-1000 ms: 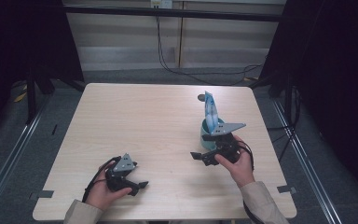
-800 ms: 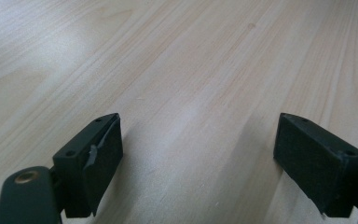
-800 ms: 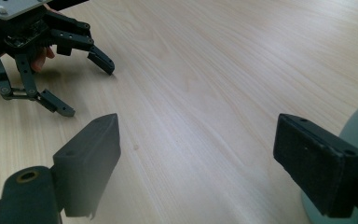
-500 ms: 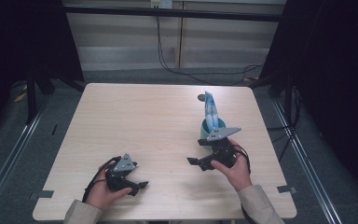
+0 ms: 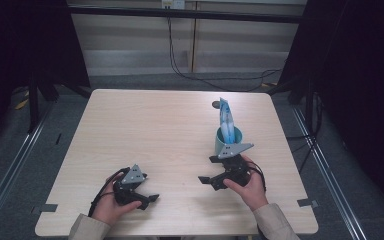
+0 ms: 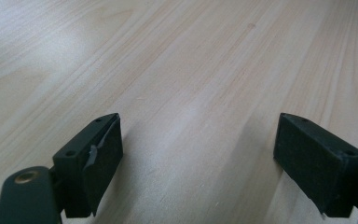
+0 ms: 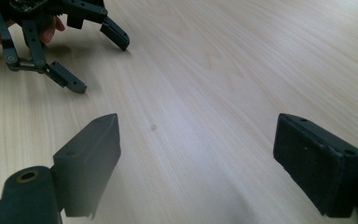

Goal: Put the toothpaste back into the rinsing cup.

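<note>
Both jaws spread, empty: left gripper (image 5: 149,197) lower left, right gripper (image 5: 208,181) lower centre. Blue packet (image 5: 226,123) in cup (image 5: 219,143); print unreadable.

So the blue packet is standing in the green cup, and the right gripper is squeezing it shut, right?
Not quite. The blue packet does stand in the green cup, but the right gripper is not squeezing it. In the high view it sits nearer the person than the cup, apart from it, and the right gripper view shows its jaws wide open over bare table.
</note>
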`<state>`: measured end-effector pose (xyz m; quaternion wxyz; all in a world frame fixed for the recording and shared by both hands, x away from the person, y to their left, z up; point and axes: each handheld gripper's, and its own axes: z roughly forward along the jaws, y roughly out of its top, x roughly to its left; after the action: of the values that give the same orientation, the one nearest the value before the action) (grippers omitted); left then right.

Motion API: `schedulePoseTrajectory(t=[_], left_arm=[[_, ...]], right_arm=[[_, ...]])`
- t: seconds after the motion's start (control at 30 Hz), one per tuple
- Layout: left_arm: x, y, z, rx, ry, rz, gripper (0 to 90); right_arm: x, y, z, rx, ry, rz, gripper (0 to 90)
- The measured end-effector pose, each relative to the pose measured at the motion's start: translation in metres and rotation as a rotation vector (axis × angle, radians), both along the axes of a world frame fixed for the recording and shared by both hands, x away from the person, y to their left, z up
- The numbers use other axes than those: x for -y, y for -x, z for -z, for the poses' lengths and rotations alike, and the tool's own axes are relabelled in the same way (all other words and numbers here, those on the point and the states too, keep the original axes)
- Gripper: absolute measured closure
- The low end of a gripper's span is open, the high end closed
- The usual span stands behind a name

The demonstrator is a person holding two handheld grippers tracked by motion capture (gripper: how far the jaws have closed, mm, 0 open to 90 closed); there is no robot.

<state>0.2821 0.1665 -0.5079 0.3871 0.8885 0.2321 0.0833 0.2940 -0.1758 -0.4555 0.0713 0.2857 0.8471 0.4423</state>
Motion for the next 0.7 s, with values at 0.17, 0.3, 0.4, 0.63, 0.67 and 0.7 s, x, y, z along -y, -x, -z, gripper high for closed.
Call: schedulePoseTrajectory(t=[0.17, 0.3, 0.4, 0.63, 0.67, 0.7], left_arm=[[0.000, 0.000, 0.000, 0.000, 0.000, 0.001, 15.3], [0.000, 0.000, 0.000, 0.000, 0.000, 0.000, 15.3], [0.000, 0.000, 0.000, 0.000, 0.000, 0.000, 15.3], [0.000, 0.000, 0.000, 0.000, 0.000, 0.000, 15.3], [0.000, 0.000, 0.000, 0.000, 0.000, 0.001, 15.3], [0.000, 0.000, 0.000, 0.000, 0.000, 0.000, 15.3]], right_arm=[[-0.001, 0.003, 0.006, -0.010, 0.004, -0.008, 14.6], [-0.003, 0.005, 0.011, -0.011, 0.007, -0.012, 14.5], [-0.004, 0.006, 0.014, -0.011, 0.019, -0.016, 14.5], [-0.005, 0.008, 0.021, -0.016, 0.030, -0.020, 14.5], [-0.005, 0.008, 0.022, -0.015, 0.032, -0.021, 14.5], [-0.006, 0.009, 0.025, -0.018, 0.038, -0.022, 14.5]])
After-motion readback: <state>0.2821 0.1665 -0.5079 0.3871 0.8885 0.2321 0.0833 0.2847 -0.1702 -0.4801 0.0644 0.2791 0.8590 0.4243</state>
